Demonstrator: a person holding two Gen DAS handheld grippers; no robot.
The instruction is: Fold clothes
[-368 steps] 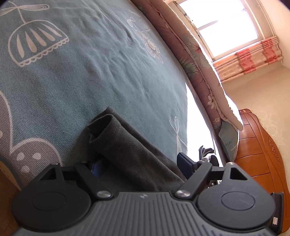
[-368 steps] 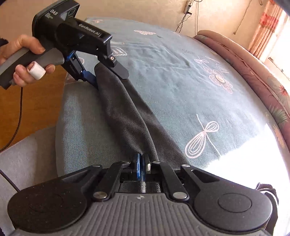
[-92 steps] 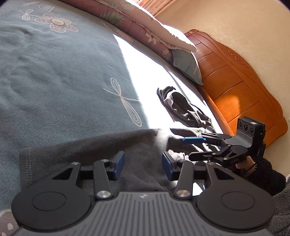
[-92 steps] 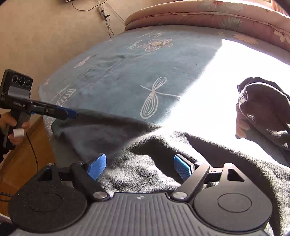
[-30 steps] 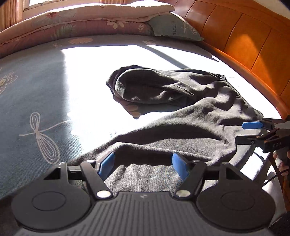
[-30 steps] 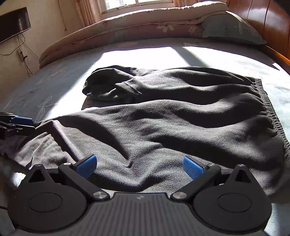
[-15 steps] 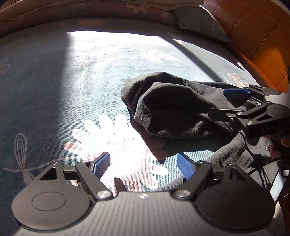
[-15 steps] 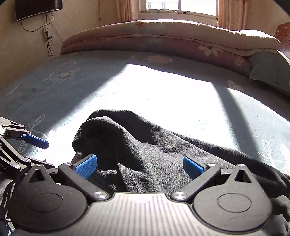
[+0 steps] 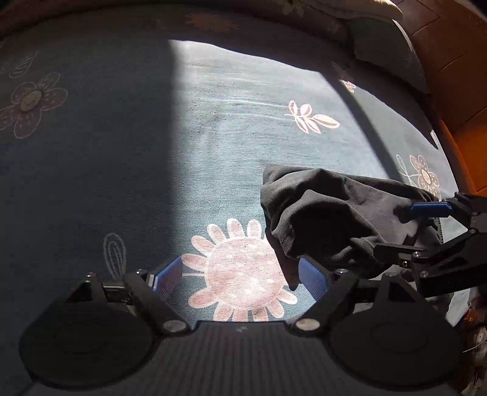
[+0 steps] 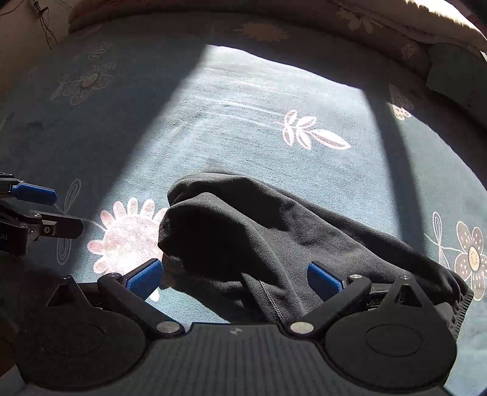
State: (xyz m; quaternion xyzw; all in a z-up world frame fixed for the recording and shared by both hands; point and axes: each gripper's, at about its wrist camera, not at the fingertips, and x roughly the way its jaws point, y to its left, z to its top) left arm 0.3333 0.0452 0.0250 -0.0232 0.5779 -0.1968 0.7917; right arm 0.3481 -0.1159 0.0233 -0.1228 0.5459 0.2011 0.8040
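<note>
A dark grey garment (image 10: 243,231) lies bunched on the teal flowered bedspread (image 10: 243,106). My right gripper (image 10: 234,278) hangs open right over the garment's rumpled end. The cloth shows between its blue pads (image 10: 144,278), and they do not press on it. My left gripper (image 9: 240,277) is over a pink flower print, just left of the garment (image 9: 328,219). Its jaws are opening, and only bedspread and the cloth's edge show between them. Each gripper appears in the other's view: the right gripper (image 9: 408,231) at the right, the left gripper (image 10: 51,210) at the left.
A rolled pink quilt (image 10: 365,18) and a green pillow (image 10: 453,73) lie along the far side of the bed. The wooden headboard (image 9: 456,61) rises at the right. A sunlit strip crosses the bedspread (image 9: 243,121) beyond the garment.
Both grippers have moved up the bed from the garment's spread part to its bunched end and now look more steeply down. The left jaws stand a little wider.
</note>
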